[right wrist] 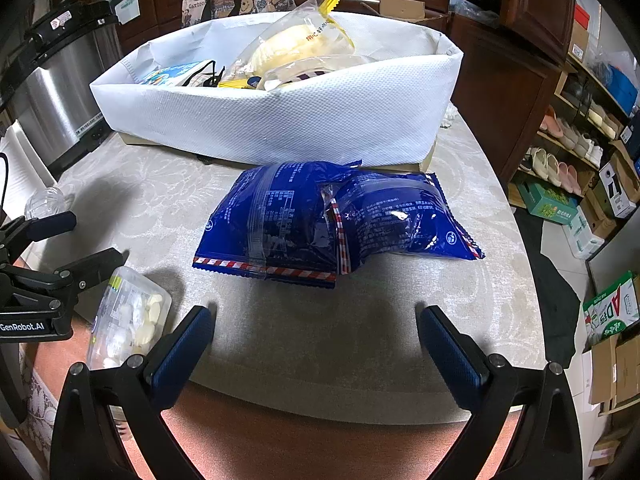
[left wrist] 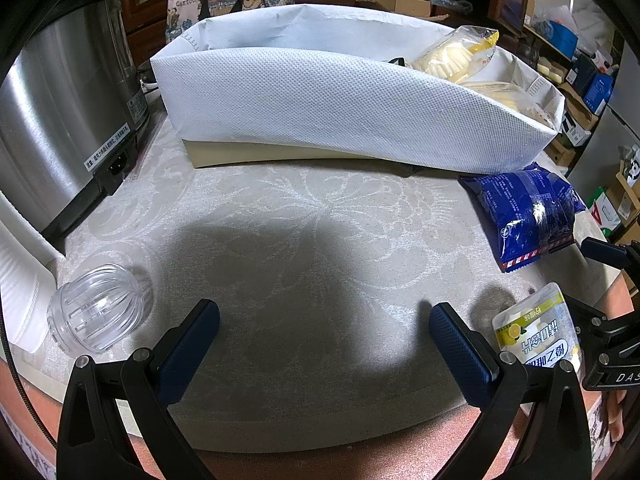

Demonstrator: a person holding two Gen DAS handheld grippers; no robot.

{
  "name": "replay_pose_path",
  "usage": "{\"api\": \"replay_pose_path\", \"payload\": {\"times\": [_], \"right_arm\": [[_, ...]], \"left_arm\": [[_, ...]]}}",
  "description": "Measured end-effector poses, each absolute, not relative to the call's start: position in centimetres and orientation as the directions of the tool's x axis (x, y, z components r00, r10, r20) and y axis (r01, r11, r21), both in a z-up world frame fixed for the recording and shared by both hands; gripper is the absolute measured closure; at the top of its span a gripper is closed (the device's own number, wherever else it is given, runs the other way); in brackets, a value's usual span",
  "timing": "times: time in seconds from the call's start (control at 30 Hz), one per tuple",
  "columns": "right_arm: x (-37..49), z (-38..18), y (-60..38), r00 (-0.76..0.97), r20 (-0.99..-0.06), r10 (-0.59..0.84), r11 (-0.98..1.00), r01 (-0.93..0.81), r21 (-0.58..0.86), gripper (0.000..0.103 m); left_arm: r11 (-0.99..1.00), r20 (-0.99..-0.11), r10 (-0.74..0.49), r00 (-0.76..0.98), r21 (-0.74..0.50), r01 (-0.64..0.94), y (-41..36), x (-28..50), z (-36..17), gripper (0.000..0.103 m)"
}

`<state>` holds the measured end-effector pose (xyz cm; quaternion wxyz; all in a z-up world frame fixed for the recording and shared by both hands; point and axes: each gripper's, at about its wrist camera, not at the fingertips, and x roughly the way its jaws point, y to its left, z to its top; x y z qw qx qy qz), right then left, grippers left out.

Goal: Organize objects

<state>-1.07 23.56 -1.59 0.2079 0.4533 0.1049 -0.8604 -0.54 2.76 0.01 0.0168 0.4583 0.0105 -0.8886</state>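
Both grippers are hovering over the near edge of the pale patterned table, and both are standing wide open with nothing between the fingers. The left gripper is pointing at bare tabletop; the right gripper is pointing toward 12 o'clock at the blue snack bag, which is lying flat just ahead of its fingertips and not touching them. In the left view that same bag is sitting at about 2 o'clock. A white fabric bin is standing at 12 o'clock behind the bag, resting on a beige base, and it is holding at least 2 clear bread packets plus other items I cannot make out. A small clear tablet container with a lemon label is lying between the 2 grippers, just beside the left gripper's right finger. A clear ribbed plastic dome is lying on its side at 9 o'clock in the left view. A steel appliance is standing at 10 o'clock, beside the bin.
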Motion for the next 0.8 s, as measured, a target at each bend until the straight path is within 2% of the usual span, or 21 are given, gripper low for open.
{"api": "replay_pose_path", "payload": {"times": [0.8], "right_arm": [[-0.92,-1.74,23.72,-0.503,-0.822,-0.266,-0.89,0.456,0.008,0.0]], "left_arm": [[-0.999,-0.815,-0.02,-0.579,-0.003,0.039,2.77,-0.54,0.01,0.001]]}}
